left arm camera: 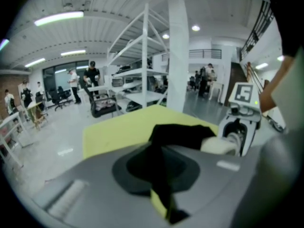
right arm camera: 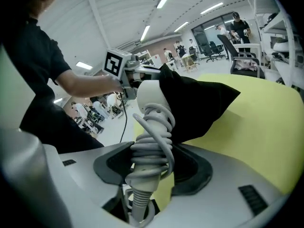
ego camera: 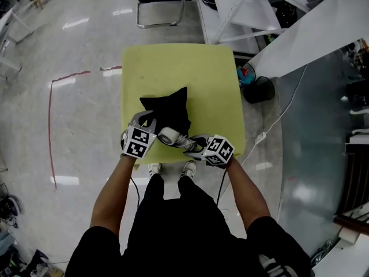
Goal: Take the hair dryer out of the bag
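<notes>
Clamps the right gripper point(right arm camera: 147, 175) on the cord-wrapped handle of the white hair dryer point(right arm camera: 150, 99) and the left gripper point(left arm camera: 161, 175) on a fold of the black bag point(ego camera: 167, 109), dryer head seemingly partly inside it, at the near edge of the yellow tabletop point(ego camera: 184, 68).

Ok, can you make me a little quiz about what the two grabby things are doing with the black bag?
1. True or false: the left gripper is shut on the black bag.
2. What does the right gripper hold? A: the hair dryer. B: a chair. C: nothing.
3. Fill in the gap: the bag lies on a yellow-green ____.

Key: 1 true; 2 A; 3 table.
</notes>
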Demonstrator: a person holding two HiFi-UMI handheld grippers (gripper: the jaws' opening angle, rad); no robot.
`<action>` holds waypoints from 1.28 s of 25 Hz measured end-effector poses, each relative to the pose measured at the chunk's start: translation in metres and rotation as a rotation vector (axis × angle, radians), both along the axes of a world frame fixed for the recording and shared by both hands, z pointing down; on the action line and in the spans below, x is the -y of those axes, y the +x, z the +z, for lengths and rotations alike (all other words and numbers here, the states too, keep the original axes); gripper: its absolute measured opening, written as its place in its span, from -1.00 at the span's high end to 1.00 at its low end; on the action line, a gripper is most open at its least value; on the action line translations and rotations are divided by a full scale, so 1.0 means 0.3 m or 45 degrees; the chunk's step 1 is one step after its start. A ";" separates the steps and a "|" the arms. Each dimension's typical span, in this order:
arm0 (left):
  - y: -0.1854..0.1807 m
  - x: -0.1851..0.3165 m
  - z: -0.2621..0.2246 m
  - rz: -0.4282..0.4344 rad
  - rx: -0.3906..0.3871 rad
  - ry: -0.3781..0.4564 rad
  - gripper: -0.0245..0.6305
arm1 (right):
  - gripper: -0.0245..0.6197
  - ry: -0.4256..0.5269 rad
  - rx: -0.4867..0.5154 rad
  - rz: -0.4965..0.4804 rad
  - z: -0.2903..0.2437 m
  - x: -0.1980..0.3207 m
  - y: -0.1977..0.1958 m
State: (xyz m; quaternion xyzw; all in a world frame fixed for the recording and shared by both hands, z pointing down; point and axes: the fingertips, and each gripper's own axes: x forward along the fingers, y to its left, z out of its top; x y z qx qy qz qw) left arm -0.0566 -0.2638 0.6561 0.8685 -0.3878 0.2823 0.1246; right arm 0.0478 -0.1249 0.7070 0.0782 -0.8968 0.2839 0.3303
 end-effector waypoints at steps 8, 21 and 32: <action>-0.012 -0.021 0.037 -0.178 -0.201 -0.139 0.87 | 0.20 -0.093 0.323 0.101 -0.166 -0.109 -0.025; -0.025 -0.129 -0.122 -0.300 -0.301 0.027 0.45 | 0.20 0.230 0.599 0.620 -0.476 -0.015 0.018; 0.015 -0.136 -0.432 -0.311 -0.419 0.266 0.91 | 0.20 0.785 0.459 1.017 -0.725 0.259 0.148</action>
